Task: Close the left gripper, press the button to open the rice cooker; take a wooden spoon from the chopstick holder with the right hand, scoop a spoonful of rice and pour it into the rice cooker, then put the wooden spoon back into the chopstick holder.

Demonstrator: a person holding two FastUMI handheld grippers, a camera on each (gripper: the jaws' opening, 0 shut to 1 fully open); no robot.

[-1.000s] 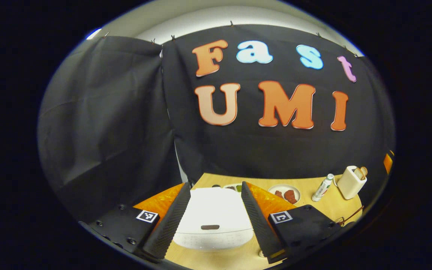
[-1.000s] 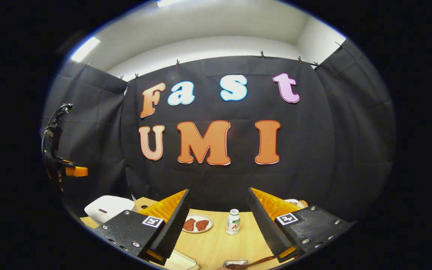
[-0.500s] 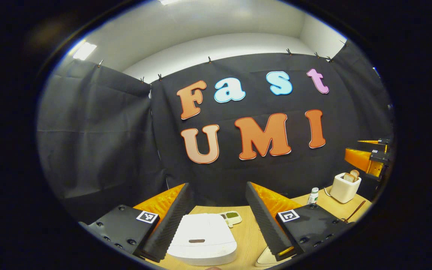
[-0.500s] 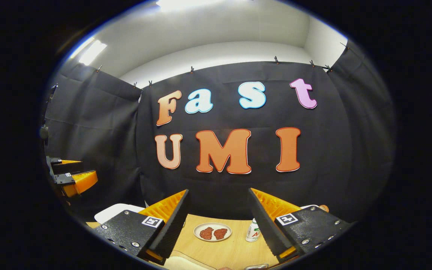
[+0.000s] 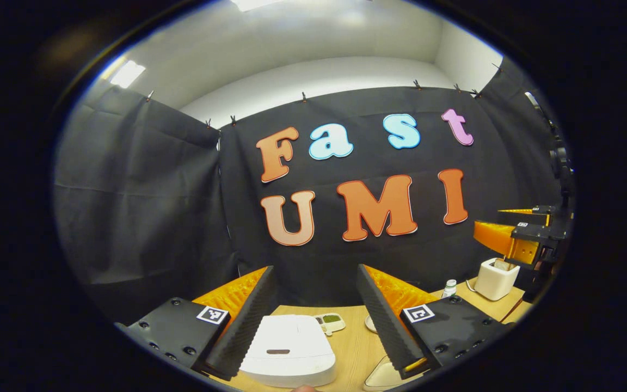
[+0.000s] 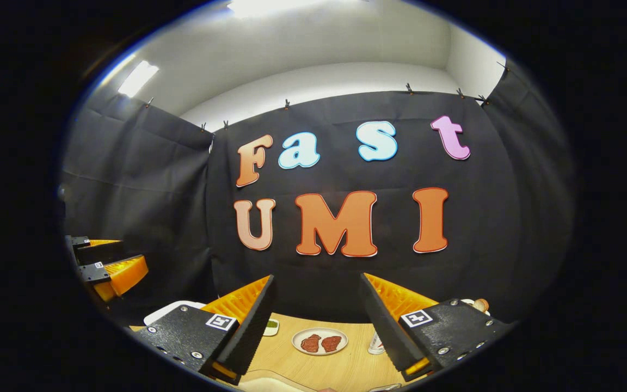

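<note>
- Your left gripper [image 5: 313,321] hangs above the near end of the worktop [image 5: 352,348], its jaws spread wide and grasping nothing.
- In the left gripper view, the white rice cooker [image 5: 289,351] sits on the worktop between and below the two fingers, its lid down, with a dark slot-shaped button [image 5: 278,351] on the near part of the lid.
- Just behind the cooker lies a small white dish with something green in it [image 5: 331,322].
- Far to the right in that view stands a white holder [image 5: 495,279] near the edge of the worktop, with a small white bottle [image 5: 448,288] just to its left. You cannot tell from here what the holder contains.
- Your right gripper [image 5: 515,239] appears at the right edge of the left gripper view, held in the air above the white holder.
- In the right gripper view, your right gripper [image 6: 316,326] has its jaws released and wide apart, with nothing between them.
- Between its fingers, farther off on the worktop, rests a white plate with two reddish-brown pieces [image 6: 320,342].
- A white bottle [image 6: 375,342] stands just right of the plate, partly hidden by the right finger.
- The left gripper [image 6: 109,267] shows at the left edge of the right gripper view, raised above the white corner of the rice cooker [image 6: 169,311].
</note>
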